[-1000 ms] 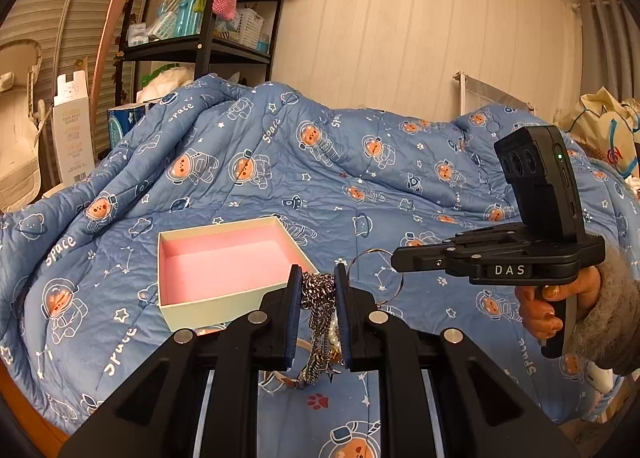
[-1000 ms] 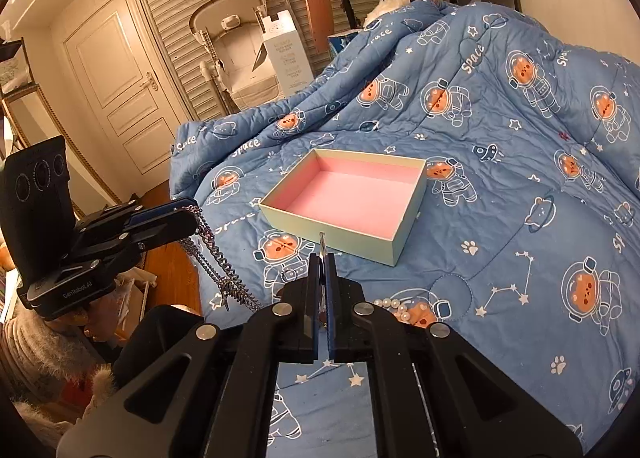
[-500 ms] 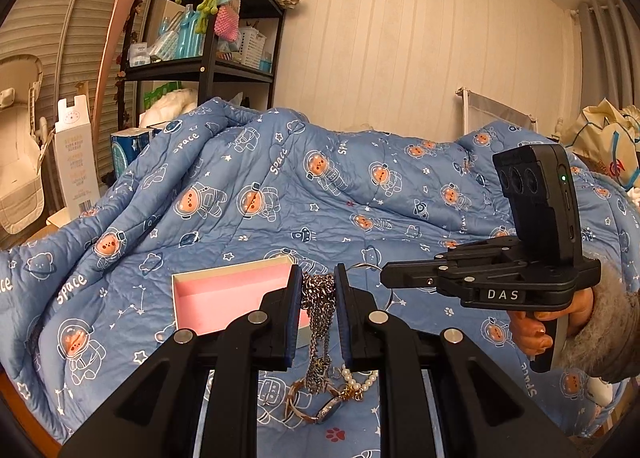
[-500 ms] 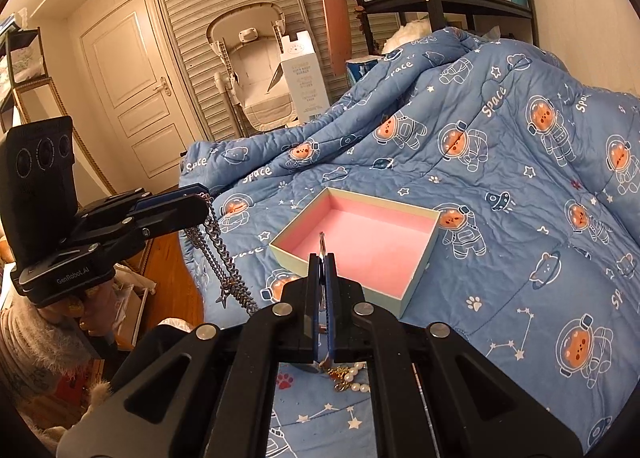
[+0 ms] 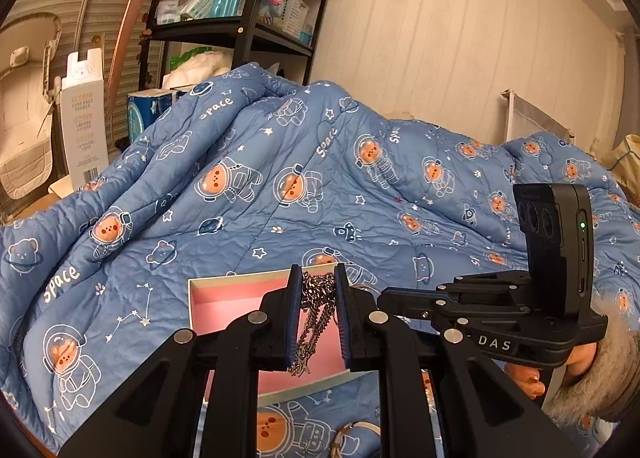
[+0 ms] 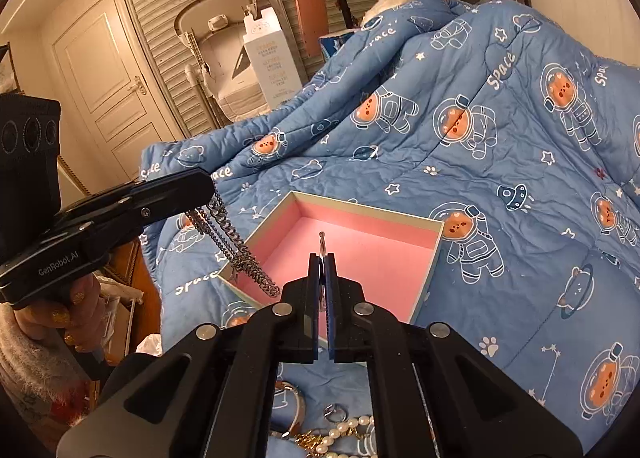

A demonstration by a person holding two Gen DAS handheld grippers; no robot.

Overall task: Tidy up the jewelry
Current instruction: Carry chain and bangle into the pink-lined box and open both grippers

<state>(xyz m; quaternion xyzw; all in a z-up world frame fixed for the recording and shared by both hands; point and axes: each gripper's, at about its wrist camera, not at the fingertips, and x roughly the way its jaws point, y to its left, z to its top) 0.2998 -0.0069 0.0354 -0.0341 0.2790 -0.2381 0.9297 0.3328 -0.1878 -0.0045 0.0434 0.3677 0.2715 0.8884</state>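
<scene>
An open box with a pink inside (image 5: 236, 304) (image 6: 360, 250) lies on the blue bedspread. My left gripper (image 5: 318, 286) (image 6: 200, 188) is shut on a bundle of silver chain (image 5: 316, 314) (image 6: 236, 250), which hangs over the box's near-left corner. My right gripper (image 6: 324, 258) (image 5: 384, 298) is shut on a thin silver ring piece (image 6: 322, 242) that sticks up between its tips, above the box. A pile of pearls, gold chain and rings (image 6: 340, 430) lies on the bedspread below my right gripper.
The blue astronaut-bear bedspread (image 5: 320, 186) (image 6: 520, 138) covers the bed. A black shelf unit (image 5: 240, 18) with clutter, a white carton (image 5: 84, 118) (image 6: 272, 62) and a baby seat (image 6: 220, 42) stand behind it. A bangle (image 5: 356, 432) lies near the front edge.
Both grippers have moved up and forward, over the box. The chain now hangs over the box instead of in front of it. Both grips are unchanged.
</scene>
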